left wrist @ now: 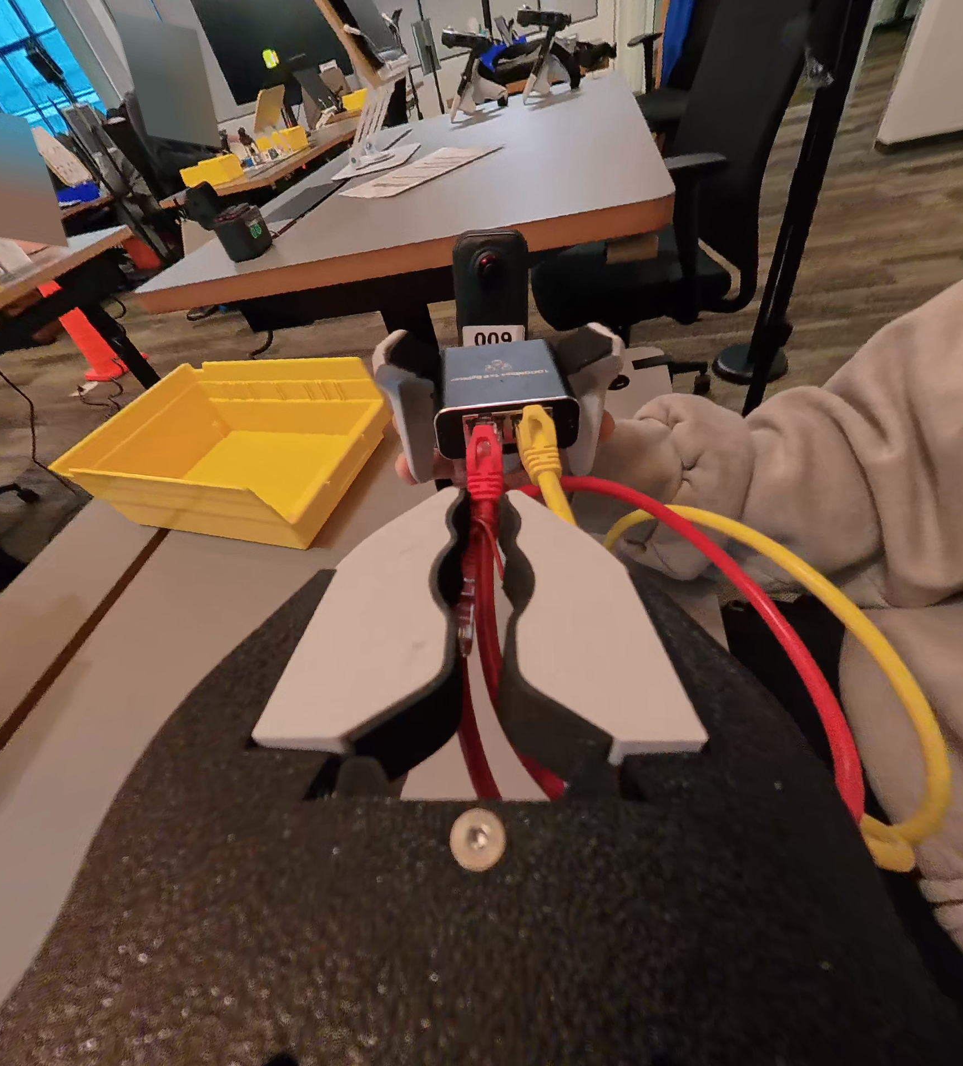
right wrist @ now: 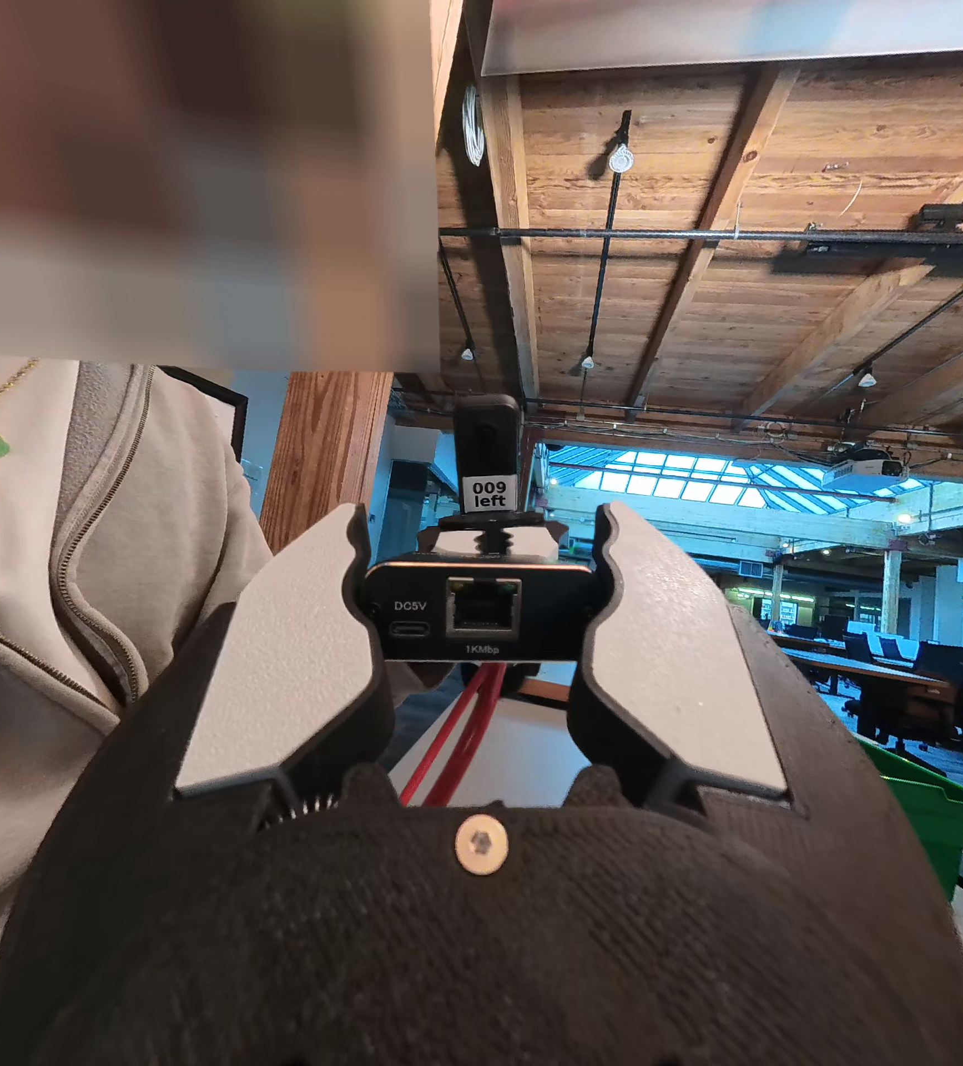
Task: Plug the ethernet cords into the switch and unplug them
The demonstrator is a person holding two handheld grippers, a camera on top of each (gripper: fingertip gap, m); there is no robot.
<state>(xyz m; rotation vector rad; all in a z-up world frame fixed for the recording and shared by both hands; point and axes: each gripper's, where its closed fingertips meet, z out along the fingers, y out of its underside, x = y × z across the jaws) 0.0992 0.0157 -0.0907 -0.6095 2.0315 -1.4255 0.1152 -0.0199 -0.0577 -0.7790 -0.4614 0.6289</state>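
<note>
While clamped, switch (right wrist: 479, 611) between tool (right wrist: 479, 568) fingers

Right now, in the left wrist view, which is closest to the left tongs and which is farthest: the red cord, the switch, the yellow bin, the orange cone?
1. Red cord: pinched between the left tongs.
2. Switch: just ahead, held by the right tongs.
3. Yellow bin: ahead-left on the table.
4. Orange cone: on the floor beyond the bin.
</note>
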